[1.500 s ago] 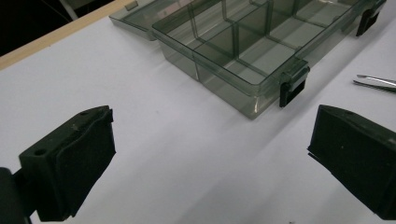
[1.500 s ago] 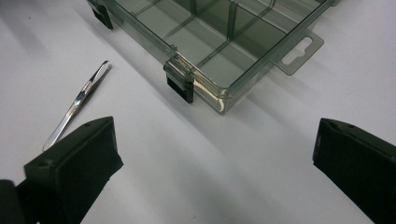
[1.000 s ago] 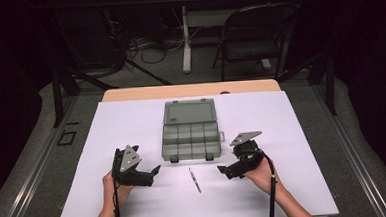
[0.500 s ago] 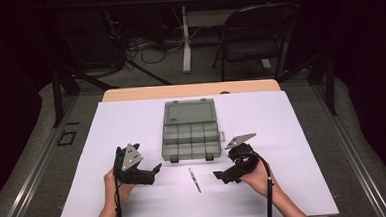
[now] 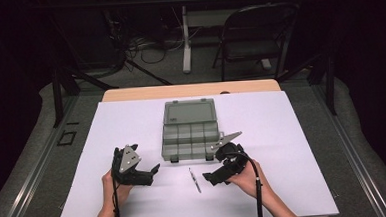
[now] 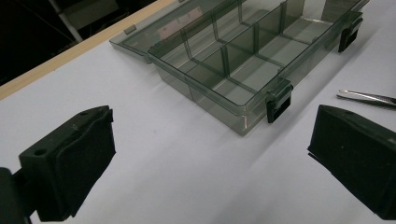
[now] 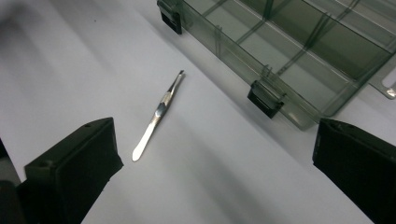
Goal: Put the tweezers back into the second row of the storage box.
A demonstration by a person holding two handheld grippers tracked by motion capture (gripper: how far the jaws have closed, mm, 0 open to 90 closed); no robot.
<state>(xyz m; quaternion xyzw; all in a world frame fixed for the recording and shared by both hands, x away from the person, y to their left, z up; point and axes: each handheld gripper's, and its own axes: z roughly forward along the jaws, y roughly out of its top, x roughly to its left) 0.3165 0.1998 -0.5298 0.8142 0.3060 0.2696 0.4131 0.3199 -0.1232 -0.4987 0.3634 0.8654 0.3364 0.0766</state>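
Tweezers (image 5: 195, 180) lie flat on the white sheet covering the bench (image 5: 292, 133), just in front of the open compartment box (image 5: 190, 133) and between the two tools. In the right gripper view the tweezers (image 7: 158, 115) lie slantwise, their dark tips toward the box (image 7: 299, 51) and their blunt end near one of the black jaws, touching neither.

Right tool (image 5: 219, 174) sits low over the sheet beside the tweezers, jaws spread wide and holding nothing. Left tool (image 5: 147, 175) is off to the other side, well apart from the tweezers, jaws just as wide and empty; its own view looks at the near corner of the box (image 6: 243, 60), with the tweezers' end (image 6: 369, 98) showing at the right edge.

Nothing lies between the right tool and the tweezers — bare sheet only. The box's front wall with its two black latches (image 7: 266, 100) stands close behind them, and the box's lid lies folded back flat toward the far edge of the bench. The compartments that can be seen hold nothing.

Beyond the bench stand a folding chair (image 5: 255, 40) and a tangle of cables (image 5: 147, 43) on the floor.
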